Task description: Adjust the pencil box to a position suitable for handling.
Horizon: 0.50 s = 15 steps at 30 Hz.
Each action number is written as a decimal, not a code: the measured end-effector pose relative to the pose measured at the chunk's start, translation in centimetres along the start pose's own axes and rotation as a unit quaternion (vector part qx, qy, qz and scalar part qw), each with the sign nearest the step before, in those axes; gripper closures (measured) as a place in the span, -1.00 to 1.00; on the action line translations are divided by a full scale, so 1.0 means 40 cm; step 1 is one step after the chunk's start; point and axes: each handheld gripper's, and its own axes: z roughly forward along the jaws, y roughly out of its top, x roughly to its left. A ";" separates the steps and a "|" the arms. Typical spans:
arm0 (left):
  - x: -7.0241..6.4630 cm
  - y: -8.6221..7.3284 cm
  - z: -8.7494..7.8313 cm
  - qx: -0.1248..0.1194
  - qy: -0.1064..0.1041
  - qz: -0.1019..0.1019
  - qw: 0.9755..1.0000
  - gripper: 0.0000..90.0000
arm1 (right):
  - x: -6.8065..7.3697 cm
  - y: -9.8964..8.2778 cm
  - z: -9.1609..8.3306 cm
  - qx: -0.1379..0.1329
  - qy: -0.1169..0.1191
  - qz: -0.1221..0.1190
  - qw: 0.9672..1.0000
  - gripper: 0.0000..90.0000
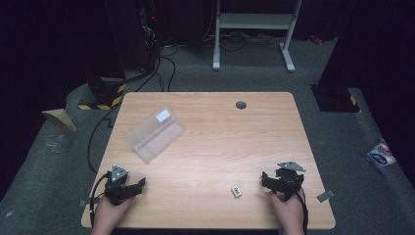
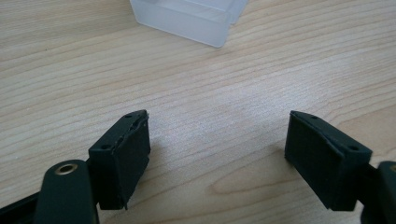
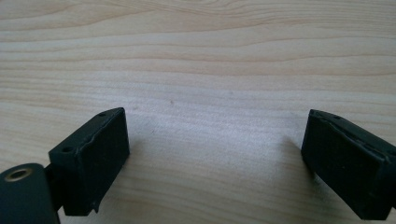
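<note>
On the table (image 1: 210, 142) my left gripper (image 1: 139, 185) and right gripper (image 1: 265, 180) stand wide open, holding nothing. The small white block (image 1: 236, 191) lies near the right one; its print is perhaps a label, unreadable. The clear box (image 1: 154, 133) bears a blank white sticker (image 1: 163, 115).

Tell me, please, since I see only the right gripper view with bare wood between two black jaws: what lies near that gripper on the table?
Observer: In the high view a small pale block lies on the table, just beside the right gripper on its inner side, apart from it.
Operator: Thank you. Is anything else on the table?
Observer: Yes, a clear plastic box with a white label lies at the far left part.
Operator: And how does the left gripper stand?
Observer: The left gripper is open with bare wood between its jaws, and its own view shows a corner of the clear plastic box ahead.
</note>
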 end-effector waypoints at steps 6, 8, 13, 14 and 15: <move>-0.004 0.000 0.001 0.005 0.000 -0.005 1.000 -0.59 | 0.002 -0.004 -0.004 0.001 0.006 -0.006 1.000 -0.84; -0.007 0.001 0.001 0.005 0.003 0.001 1.000 -0.63 | 0.001 -0.005 -0.005 0.000 0.008 -0.008 1.000 -0.84; -0.006 0.003 0.000 0.014 -0.007 0.006 1.000 -0.66 | 0.002 -0.003 -0.003 0.001 0.016 -0.016 1.000 -0.84; -0.007 0.003 -0.001 0.016 -0.008 0.004 1.000 -0.67 | 0.002 -0.003 -0.002 0.000 0.018 -0.019 1.000 -0.84; -0.007 0.003 -0.001 0.016 -0.008 0.004 1.000 -0.66 | 0.003 -0.002 -0.002 0.000 0.020 -0.019 1.000 -0.84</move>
